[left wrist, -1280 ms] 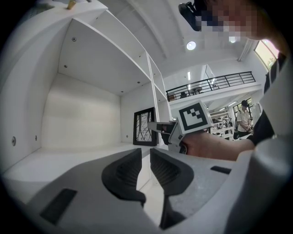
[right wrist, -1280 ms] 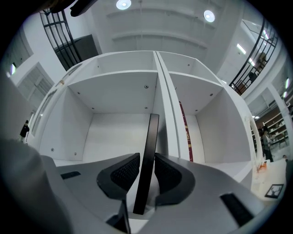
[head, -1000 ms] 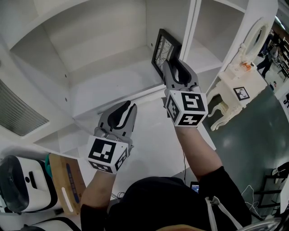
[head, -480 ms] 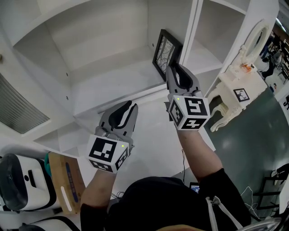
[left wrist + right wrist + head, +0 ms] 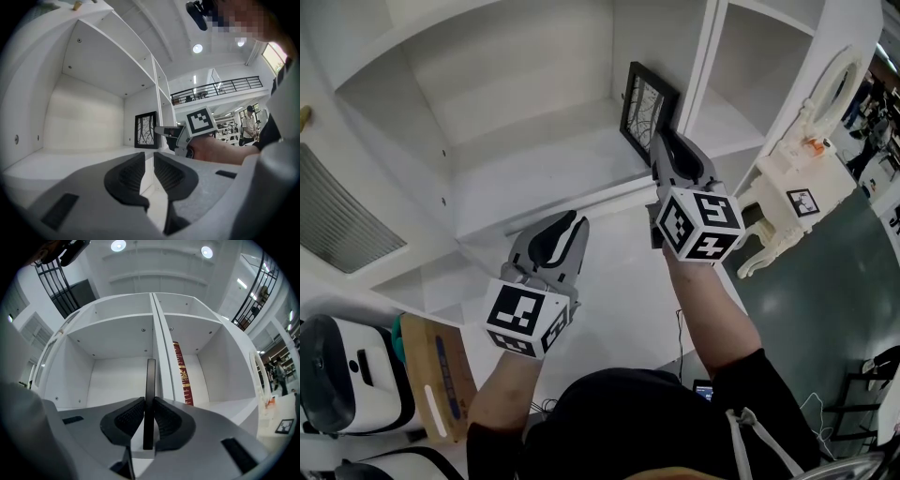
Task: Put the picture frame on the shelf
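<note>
A black picture frame (image 5: 645,108) stands upright at the right end of the white shelf (image 5: 534,159), close to the divider. My right gripper (image 5: 667,141) reaches level to its near edge. In the right gripper view the frame (image 5: 150,394) shows edge-on between the pads, which have just been closing and now press on both its faces. My left gripper (image 5: 572,220) hangs lower, in front of the shelf's edge. Its jaws (image 5: 149,157) stand a narrow gap apart with nothing between them. From the left gripper view, the frame (image 5: 146,130) and right gripper (image 5: 164,131) appear beyond.
A red book spine (image 5: 182,373) stands in the compartment right of the divider. An ornate white table (image 5: 797,178) is at the right. A white appliance (image 5: 347,375) and a wooden board (image 5: 441,375) lie at the lower left.
The right gripper has shifted slightly right and towards me along the frame's edge, and its jaws have narrowed onto the frame. The frame still stands on the shelf. The left gripper has not moved.
</note>
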Demonstrator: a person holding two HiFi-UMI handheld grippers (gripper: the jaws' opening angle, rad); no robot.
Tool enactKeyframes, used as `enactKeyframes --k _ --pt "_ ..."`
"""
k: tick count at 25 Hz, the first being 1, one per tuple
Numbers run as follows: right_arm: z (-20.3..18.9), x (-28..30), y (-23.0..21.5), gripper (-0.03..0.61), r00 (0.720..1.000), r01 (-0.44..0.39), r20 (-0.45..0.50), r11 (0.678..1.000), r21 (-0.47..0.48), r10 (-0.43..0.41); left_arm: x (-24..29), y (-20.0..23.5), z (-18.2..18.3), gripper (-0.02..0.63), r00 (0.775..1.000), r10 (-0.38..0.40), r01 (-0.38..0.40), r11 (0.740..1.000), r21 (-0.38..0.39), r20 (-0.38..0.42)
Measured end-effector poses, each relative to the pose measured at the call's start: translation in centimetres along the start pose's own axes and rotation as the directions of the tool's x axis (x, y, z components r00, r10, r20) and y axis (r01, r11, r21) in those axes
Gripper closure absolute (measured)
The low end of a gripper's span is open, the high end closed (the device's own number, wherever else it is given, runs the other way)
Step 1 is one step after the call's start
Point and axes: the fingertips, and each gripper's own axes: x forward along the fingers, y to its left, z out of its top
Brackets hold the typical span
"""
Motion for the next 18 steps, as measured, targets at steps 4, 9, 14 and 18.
enactKeyframes --k 4,9,14,18 --pt "0.0 0.0 -0.1 0.502 1.0 0.002 -0.004 1.0 0.024 -0.002 0.0 -0.3 0.0 0.551 1.0 -0.004 0.004 1.0 0.0 0.001" --pt "0.2 -0.4 -0.1 0.5 1.0 0.013 0.01 1.0 0.017 -0.013 0.0 -0.3 0.0 0.551 1.0 -0.005 0.005 1.0 -0.003 -0.002" --pt "0.3 -0.7 0.1 0.495 1.0 0.018 0.022 1.0 -0.007 -0.017 0.0 -0.4 -0.2 0.551 1.0 -0.008 0.008 1.0 -0.003 -0.005" --pt "0.8 -1.2 -0.1 0.495 0.999 0.023 0.037 1.0 -0.016 -0.023 -0.2 -0.4 0.0 0.551 1.0 -0.004 0.004 1.0 0.003 -0.001"
